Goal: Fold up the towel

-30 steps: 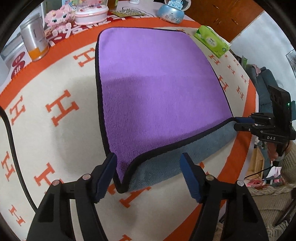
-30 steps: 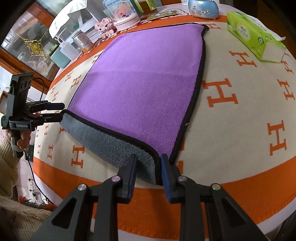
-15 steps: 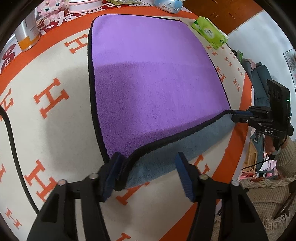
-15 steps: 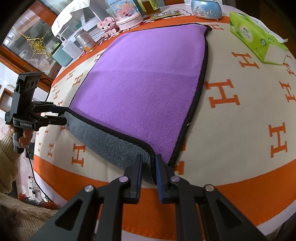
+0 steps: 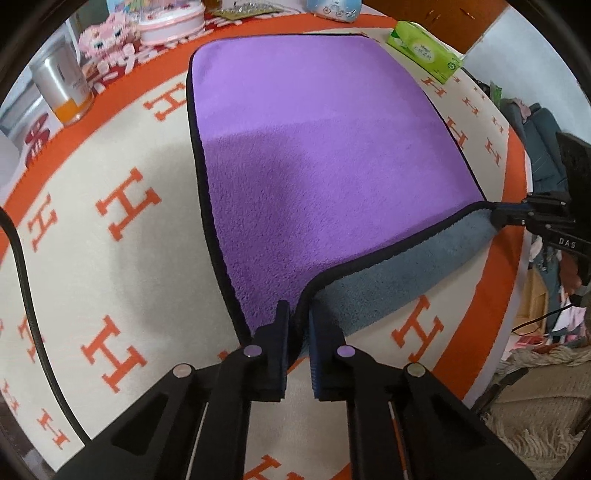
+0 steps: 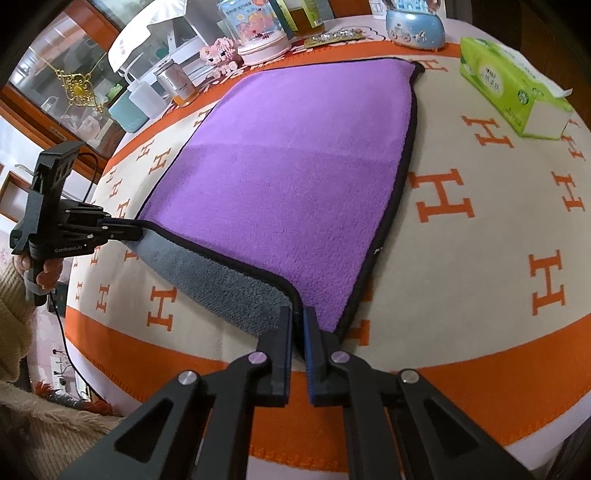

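Note:
A purple towel [image 5: 317, 155] with a black hem and a grey underside lies on the round table; it also shows in the right wrist view [image 6: 295, 170]. Its near edge is raised, showing the grey side [image 5: 399, 273]. My left gripper [image 5: 298, 314] is shut on the towel's near left corner. My right gripper [image 6: 297, 321] is shut on the near right corner. Each gripper also shows in the other's view: the right one [image 5: 498, 216] and the left one [image 6: 129, 232], both holding the hem off the table.
The orange and cream tablecloth [image 5: 110, 206] covers the table. A green tissue pack [image 6: 513, 99], a metal can [image 5: 61, 86], a pink toy [image 5: 110, 40], a blue music box [image 6: 413, 26] and bottles stand at the far rim. A black cable [image 5: 26, 280] runs at the left.
My left gripper has moved onto the towel's near left corner and shut on it. My right gripper has tightened on the right corner. The near edge is now raised between both.

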